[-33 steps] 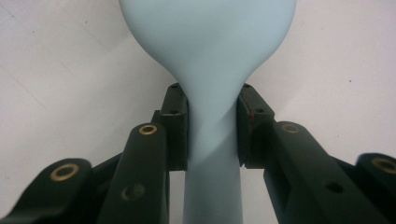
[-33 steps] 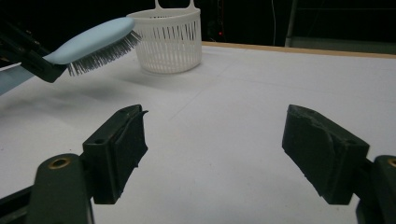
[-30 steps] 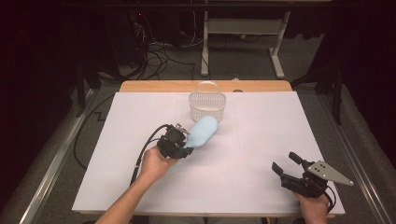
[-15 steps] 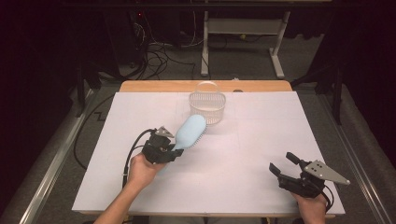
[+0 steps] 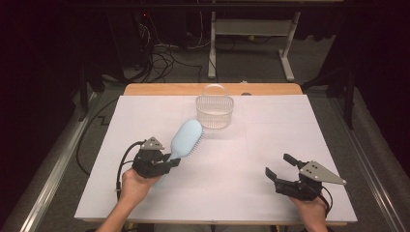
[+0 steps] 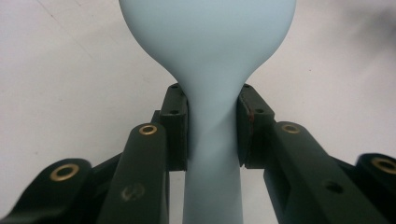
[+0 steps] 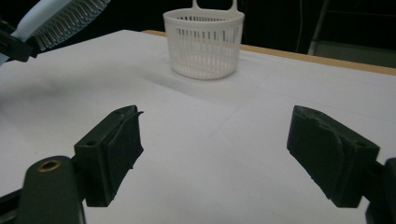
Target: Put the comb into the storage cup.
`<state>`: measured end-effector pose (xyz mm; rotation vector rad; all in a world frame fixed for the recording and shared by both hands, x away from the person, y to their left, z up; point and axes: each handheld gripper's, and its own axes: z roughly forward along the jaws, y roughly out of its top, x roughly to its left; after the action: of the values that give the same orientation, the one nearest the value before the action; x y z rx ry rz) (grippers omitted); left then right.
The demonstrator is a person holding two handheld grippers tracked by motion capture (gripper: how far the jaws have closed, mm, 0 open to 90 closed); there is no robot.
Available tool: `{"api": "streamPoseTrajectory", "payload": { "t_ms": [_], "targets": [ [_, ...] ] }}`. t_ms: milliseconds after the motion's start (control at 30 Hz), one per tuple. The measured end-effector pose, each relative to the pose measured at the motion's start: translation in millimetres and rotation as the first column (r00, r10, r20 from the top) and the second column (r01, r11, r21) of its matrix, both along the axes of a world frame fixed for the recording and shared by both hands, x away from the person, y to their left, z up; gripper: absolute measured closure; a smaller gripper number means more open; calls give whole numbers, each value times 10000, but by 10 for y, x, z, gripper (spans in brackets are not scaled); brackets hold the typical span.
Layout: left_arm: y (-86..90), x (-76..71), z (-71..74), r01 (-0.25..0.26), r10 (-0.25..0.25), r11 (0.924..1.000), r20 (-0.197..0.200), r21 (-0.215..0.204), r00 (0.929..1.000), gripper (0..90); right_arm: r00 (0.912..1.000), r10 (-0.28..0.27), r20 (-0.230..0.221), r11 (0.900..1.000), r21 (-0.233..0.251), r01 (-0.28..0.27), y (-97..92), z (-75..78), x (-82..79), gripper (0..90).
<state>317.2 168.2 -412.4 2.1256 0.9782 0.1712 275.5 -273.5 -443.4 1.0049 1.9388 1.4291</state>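
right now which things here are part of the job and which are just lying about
In the job:
- light blue hairbrush, its handle clamped in the left tool
- white slotted basket, just beyond the brush head

Just about:
- right tool, open on nothing
- cables on the floor
- desk frame behind the table

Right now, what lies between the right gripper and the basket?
Nothing: bare white table cover runs from the open right gripper to the basket, per the right gripper view.
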Motion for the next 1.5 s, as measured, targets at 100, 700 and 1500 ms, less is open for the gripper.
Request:
{"api": "streamPoseTrajectory", "payload": {
  "t_ms": [100,700,1500],
  "targets": [
    [31,-47,0,-3,5,9998,98,-211,10000,678,9995,312,12,9995,-46,-312,131,38,25,186],
    [-87,-215,8,441,-424,9984,490,-341,9979,678,9775,2059,-457,9785,-15,-2062,773,218,59,201],
    [-370,-251,23,943,-920,9951,730,-299,9931,678,9520,2949,-817,9555,359,-2929,1246,309,245,199]
  ]
}}
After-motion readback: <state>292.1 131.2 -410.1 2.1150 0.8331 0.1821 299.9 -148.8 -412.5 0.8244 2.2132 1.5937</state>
